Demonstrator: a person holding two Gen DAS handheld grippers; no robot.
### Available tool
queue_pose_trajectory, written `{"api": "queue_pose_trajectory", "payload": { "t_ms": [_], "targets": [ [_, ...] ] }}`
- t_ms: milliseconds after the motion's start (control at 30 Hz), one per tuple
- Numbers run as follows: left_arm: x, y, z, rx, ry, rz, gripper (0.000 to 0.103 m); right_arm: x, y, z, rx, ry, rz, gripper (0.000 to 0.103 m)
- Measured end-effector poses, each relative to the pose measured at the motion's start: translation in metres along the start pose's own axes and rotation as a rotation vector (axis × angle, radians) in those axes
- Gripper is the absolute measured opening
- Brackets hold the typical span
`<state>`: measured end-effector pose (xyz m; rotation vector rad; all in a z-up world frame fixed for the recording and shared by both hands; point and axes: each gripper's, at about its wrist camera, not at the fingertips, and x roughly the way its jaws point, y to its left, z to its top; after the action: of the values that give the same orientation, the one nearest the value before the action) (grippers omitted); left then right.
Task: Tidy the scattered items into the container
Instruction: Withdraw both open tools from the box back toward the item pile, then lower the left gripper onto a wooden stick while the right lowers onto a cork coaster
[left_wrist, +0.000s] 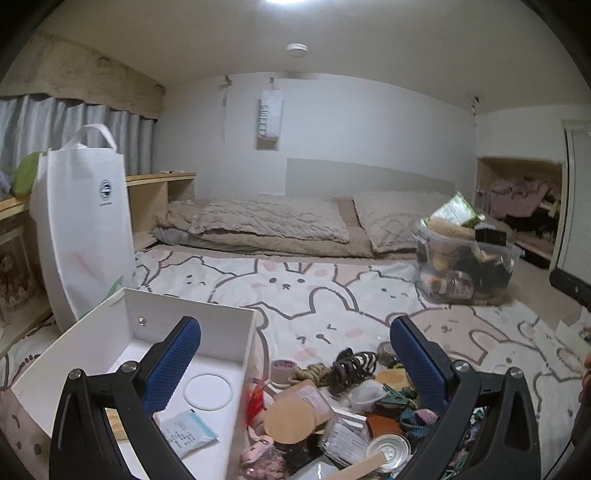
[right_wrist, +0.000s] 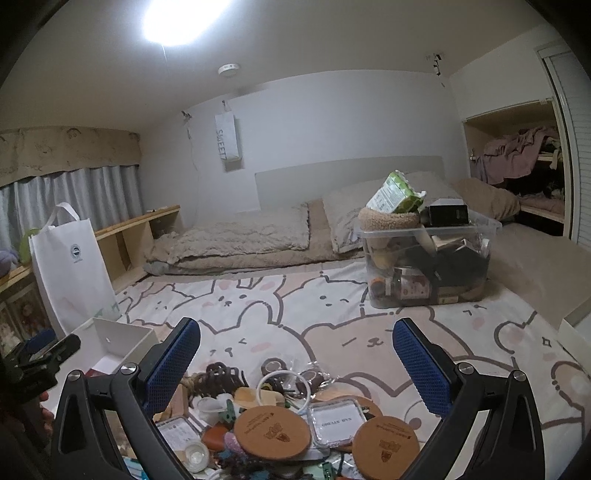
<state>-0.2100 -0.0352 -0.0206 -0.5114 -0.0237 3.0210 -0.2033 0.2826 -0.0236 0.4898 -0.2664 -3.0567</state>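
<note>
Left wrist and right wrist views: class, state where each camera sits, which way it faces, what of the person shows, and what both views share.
Left wrist: on the left gripper, facing forward over the white box and the pile of small items; jaws apart, empty.
Right wrist: on the right gripper, facing forward over the cork coasters; jaws apart, empty; a hand shows at lower left.
Shared: the white bag, the clear bin, the bedding.

Bunny-print blanket (right_wrist: 332, 314) (cluttered, box (left_wrist: 192, 332) aboard)
</note>
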Motion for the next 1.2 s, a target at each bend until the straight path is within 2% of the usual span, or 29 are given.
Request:
{"api": "queue_pose_trajectory", "payload": {
  "t_ms": [367,533,667,1000,1200],
  "targets": [
    [0.023,-0.037,-0.022,0.061,0.103,-0.085,0.103,0.028,-0.009,-0.016,0.016,0.087,0.008,0.103],
    [0.037,-0.049,-0.037,0.104,0.188,-0.127,0.103,0.045,-0.008,-0.029,0.015,0.147,0.007,0.103],
    [0.044,-0.053,-0.049,0.134,0.239,-0.098,0.103,0.062,-0.006,-0.042,0.012,0.216,0.007,0.103],
    [0.056,-0.046,-0.090,0.095,0.374,-0.090,0.103,0.091,0.008,-0.070,-0.029,0.344,0.015,0.103],
    [0.057,-0.053,-0.104,0.114,0.402,-0.072,0.103,0.102,0.009,-0.085,-0.032,0.402,0.012,0.103]
  ]
}}
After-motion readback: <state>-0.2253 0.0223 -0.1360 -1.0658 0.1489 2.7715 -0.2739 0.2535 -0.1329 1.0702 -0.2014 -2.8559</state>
